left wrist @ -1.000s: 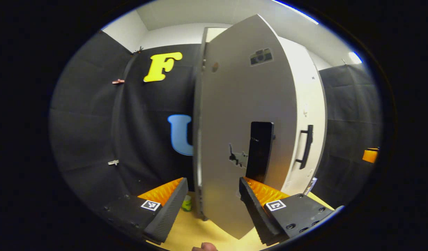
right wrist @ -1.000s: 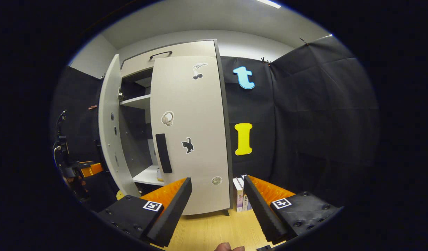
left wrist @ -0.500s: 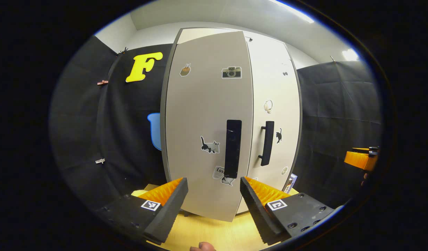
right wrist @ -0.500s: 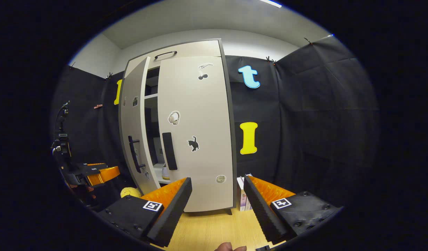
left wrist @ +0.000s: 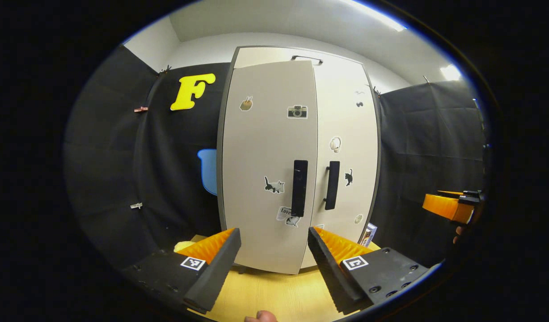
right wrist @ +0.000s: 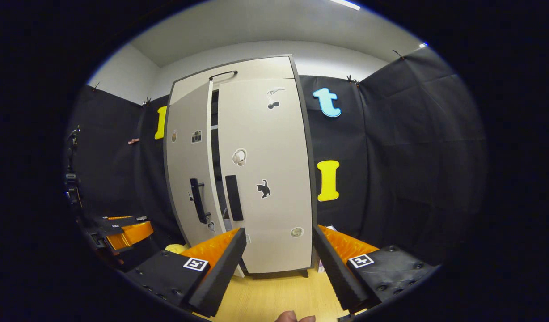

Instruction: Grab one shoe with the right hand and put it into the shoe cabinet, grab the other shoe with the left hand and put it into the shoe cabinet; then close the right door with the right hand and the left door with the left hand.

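The shoe cabinet [left wrist: 297, 156] stands far ahead on the wooden floor [left wrist: 274, 295]. Its right door [right wrist: 265, 179] looks closed, and its left door [right wrist: 189, 179] is a little bit open. The left gripper [left wrist: 274, 250] and the right gripper [right wrist: 279, 255] are both spread wide, near the cabinet, holding nothing.

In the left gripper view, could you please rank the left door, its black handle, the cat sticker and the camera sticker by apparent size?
1. Left door
2. Black handle
3. Cat sticker and camera sticker: these look about alike, so I won't rank them.
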Demonstrator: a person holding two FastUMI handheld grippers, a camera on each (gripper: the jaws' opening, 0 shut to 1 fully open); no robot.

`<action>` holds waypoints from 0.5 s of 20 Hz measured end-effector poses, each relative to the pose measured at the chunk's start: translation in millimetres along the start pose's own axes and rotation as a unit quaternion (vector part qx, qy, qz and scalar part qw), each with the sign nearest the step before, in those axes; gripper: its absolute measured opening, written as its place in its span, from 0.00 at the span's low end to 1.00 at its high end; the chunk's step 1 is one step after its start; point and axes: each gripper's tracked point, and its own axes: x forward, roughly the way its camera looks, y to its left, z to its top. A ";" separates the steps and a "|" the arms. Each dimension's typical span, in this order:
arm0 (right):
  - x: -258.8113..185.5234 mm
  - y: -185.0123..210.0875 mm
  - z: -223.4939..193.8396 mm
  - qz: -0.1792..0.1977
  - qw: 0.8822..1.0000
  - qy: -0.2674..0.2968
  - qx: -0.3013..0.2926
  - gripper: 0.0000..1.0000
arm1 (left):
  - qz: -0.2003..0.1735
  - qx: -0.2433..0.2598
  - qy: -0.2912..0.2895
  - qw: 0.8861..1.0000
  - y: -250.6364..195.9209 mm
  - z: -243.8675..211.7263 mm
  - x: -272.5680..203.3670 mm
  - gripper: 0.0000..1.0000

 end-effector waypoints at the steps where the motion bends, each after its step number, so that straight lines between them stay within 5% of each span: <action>1: -1.5 2.5 0.1 0.001 1.000 -0.001 -0.002 0.98 | -0.003 -0.001 0.001 1.000 -1.3 0.2 -2.9 0.95; 10: -12.8 13.0 -2.0 0.001 1.000 -0.007 -0.006 0.98 | -0.012 0.009 -0.005 1.000 1.6 2.3 -18.4 0.95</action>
